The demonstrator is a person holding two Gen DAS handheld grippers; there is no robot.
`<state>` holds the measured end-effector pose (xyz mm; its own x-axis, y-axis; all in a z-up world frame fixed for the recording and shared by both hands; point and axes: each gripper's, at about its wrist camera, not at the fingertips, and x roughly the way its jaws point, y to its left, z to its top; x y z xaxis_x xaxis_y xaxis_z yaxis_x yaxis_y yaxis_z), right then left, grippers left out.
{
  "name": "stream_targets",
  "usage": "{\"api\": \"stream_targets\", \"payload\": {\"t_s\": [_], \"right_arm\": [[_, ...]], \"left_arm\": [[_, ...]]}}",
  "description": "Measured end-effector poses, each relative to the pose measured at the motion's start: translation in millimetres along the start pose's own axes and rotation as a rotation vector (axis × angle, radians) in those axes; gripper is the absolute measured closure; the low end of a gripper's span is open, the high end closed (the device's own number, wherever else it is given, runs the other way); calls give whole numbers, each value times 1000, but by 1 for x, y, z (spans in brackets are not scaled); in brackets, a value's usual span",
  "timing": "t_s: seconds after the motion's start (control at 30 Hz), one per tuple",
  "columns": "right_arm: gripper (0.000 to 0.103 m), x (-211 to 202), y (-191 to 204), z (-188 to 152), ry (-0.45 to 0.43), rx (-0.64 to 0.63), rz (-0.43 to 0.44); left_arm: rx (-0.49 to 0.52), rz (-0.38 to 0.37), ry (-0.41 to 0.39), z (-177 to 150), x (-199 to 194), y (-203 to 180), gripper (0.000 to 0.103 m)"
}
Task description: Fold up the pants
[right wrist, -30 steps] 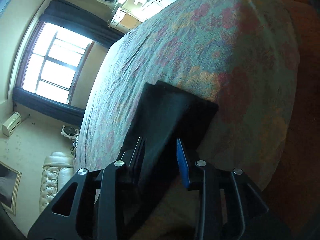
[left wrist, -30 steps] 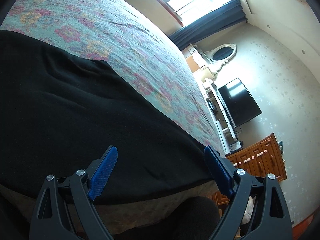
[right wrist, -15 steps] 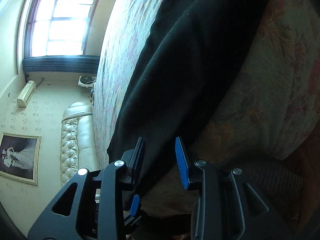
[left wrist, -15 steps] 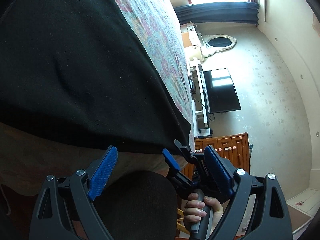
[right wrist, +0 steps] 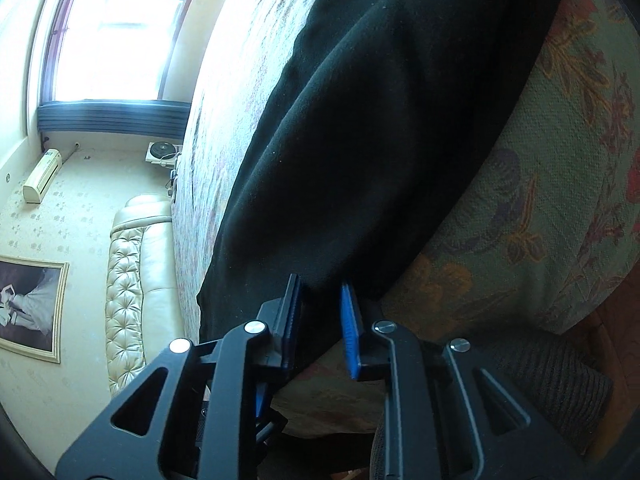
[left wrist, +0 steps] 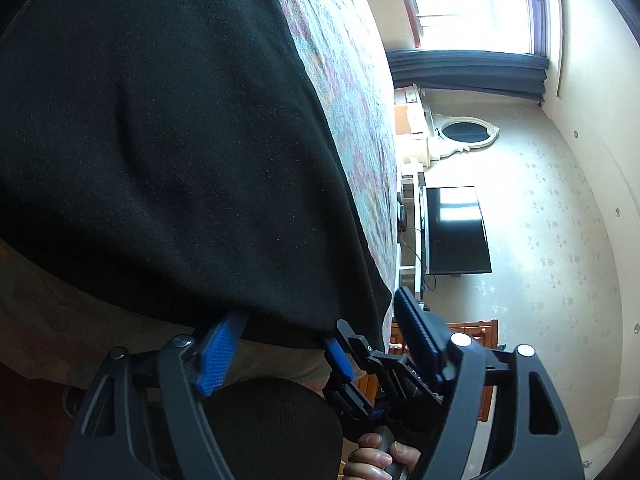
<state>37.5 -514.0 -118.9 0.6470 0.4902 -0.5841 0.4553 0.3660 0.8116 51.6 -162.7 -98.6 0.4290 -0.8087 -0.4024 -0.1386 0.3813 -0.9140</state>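
Black pants (left wrist: 172,152) lie on a floral bedspread (left wrist: 352,92) and hang a little over the bed's near edge. My left gripper (left wrist: 320,344) is open, its blue pads on either side of the pants' hem at that edge. The right gripper shows past it in the left wrist view (left wrist: 360,356), held by a hand (left wrist: 380,460). In the right wrist view the pants (right wrist: 380,128) fill the middle. My right gripper (right wrist: 320,316) is partly open, with the fabric edge between its pads, which do not press it.
A TV (left wrist: 456,232) and wooden cabinet (left wrist: 480,344) stand by the wall beyond the bed. A window with dark curtains (left wrist: 468,68) is at the top. A cream tufted sofa (right wrist: 136,288) sits on the bed's other side. My dark-trousered knee (left wrist: 272,432) is under the left gripper.
Both grippers have dropped to the bed's near edge and moved in on the pants' hem. The right gripper has come into the left wrist view. Both jaws stay apart.
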Motion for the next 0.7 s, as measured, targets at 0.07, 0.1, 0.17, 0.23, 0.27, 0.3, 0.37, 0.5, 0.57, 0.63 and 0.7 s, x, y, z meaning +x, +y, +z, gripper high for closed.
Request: {"api": "stream_targets", "payload": {"t_s": [0.07, 0.1, 0.17, 0.23, 0.27, 0.3, 0.37, 0.5, 0.57, 0.63, 0.7], "right_arm": [[92, -3, -2, -1, 3, 1, 9], [94, -3, -2, -1, 4, -5, 11], [95, -4, 0, -1, 8, -12, 19], [96, -7, 1, -2, 9, -19, 22], [96, -9, 1, -3, 11, -25, 23], [96, -10, 2, -4, 13, -29, 23], [97, -14, -1, -7, 25, -27, 26], [97, -13, 0, -7, 29, -42, 18], [96, -11, 4, -5, 31, -49, 21], [92, -19, 9, -7, 29, -86, 3], [87, -29, 19, -6, 0, -136, -16]], "left_arm": [[-8, 29, 1, -1, 1, -1, 69], [-2, 43, 4, 0, 1, -1, 78], [18, 79, -2, 1, 1, 0, 90], [14, 110, -2, -1, -1, 3, 91], [15, 125, -3, -3, -2, 4, 93], [21, 136, -2, -5, -3, 3, 94], [47, 167, -1, -8, -5, 1, 94], [61, 177, 12, -8, -2, 4, 94], [38, 159, 15, -8, -3, 7, 94], [31, 158, 30, -8, -5, 3, 93], [47, 170, 62, -11, -7, -3, 85]]}}
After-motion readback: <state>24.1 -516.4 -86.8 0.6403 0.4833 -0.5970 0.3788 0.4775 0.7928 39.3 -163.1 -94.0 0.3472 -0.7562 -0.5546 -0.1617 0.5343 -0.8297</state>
